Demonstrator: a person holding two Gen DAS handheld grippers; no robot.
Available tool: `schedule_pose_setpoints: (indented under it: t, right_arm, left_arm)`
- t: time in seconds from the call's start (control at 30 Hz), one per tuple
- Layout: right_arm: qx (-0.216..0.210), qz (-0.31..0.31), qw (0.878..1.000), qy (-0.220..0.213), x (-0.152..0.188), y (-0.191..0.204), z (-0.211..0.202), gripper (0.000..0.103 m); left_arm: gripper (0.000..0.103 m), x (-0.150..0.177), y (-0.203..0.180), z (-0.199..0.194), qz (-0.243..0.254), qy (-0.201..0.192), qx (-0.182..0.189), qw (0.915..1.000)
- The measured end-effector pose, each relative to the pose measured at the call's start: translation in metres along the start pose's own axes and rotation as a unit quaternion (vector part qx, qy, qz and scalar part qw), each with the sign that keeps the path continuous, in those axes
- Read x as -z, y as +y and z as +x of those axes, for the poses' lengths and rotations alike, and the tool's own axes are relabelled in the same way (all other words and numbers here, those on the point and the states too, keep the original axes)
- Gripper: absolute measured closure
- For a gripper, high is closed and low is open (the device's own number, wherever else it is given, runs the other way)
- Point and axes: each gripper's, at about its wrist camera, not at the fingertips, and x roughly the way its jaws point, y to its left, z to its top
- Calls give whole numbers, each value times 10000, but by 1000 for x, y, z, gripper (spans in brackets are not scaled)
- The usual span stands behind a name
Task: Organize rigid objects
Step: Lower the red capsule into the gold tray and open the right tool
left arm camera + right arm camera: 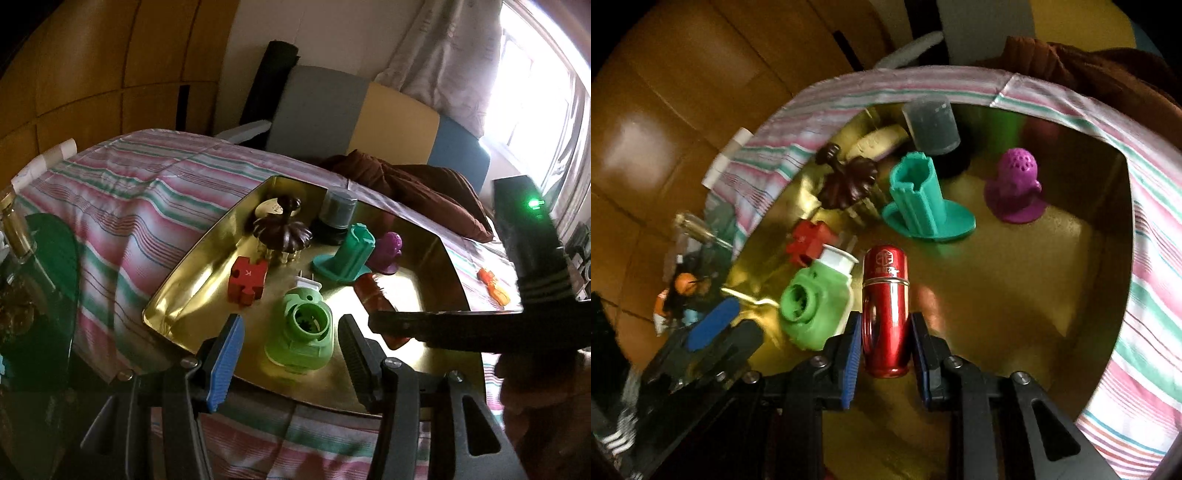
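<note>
The right gripper (884, 325) squeezes a red tube (886, 306) over the gold tray (1052, 295). The left gripper (291, 341) is open with nothing in it, near the green plug (301, 332).

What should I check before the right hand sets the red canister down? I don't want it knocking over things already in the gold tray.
1. Grip: right gripper is closed on the red canister, pads on both sides: ok.
2. Landing spot: bare gold tray floor lies right of the canister: ok.
3. Nearest neighbour: green plug-in device sits close on the canister's left: not ok, keep away.
4. Left gripper is open, empty, with the green device in front of it: ok.
5. Teal holder and purple piece stand upright, farther off: ok.
6. Canister's height above the tray: cannot tell.
</note>
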Motion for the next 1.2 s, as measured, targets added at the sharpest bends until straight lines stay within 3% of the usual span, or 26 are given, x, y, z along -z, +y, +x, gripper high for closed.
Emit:
schedule_pose_setpoints:
  t: [0.5,1.13,1.2]
  right_arm:
    - [449,203,9987,96,5,-4,11,76]
    - [676,-117,9971,-325,8,8,-13,75]
    - [703,-148,9965,-428,8,7,-21,71]
  left_arm:
    - [49,1,5,1,-131,91,-4,9999]
    - [49,3,3,3,-90,127,6,9999]
    - [49,3,2,4,-67,128,-4,9999]
